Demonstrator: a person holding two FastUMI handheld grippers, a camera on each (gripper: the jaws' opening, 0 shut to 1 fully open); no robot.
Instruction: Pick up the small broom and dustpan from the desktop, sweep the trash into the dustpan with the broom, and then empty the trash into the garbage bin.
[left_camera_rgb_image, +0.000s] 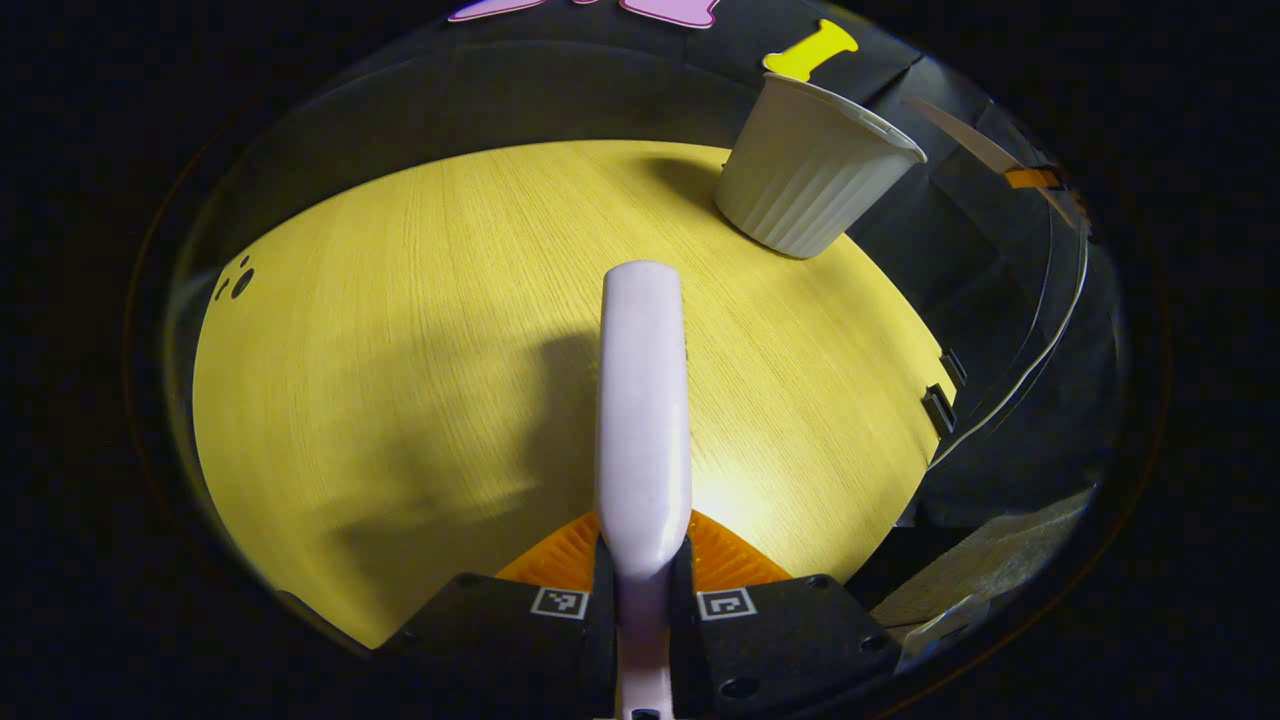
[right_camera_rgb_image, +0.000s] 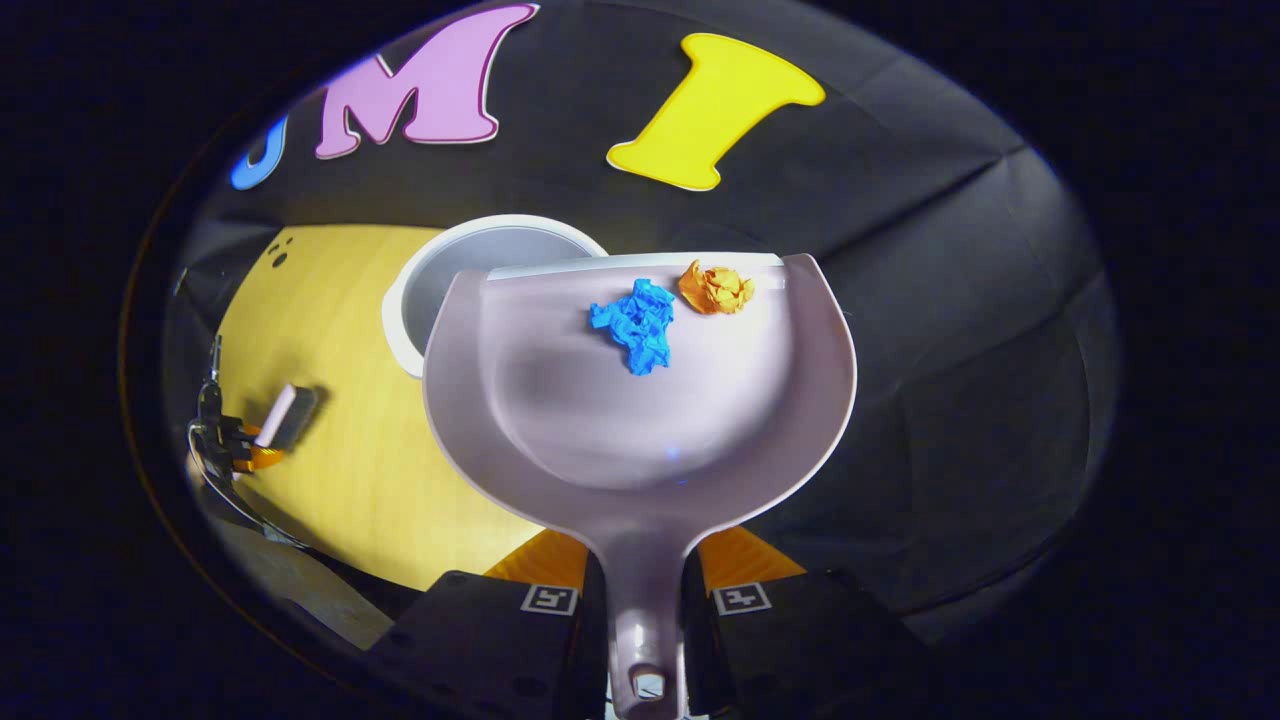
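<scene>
right gripper view: dustpan (right_camera_rgb_image: 640, 400) over bin (right_camera_rgb_image: 440, 270)

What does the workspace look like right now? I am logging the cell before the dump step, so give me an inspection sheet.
Surface: yellow wood-grain desktop, lit, with shadows on it.
Job's things: dustpan held up over the edge of the white garbage bin; blue paper wad and orange paper wad lie near its front lip. Broom handle stands up in the left gripper view.
Clutter: nothing seen on the desktop.
Grippers: left gripper shut on the broom; right gripper shut on the dustpan handle.
Cables: a thin cable hangs by the left gripper.
Surroundings: black cloth wall behind the desk.
</scene>
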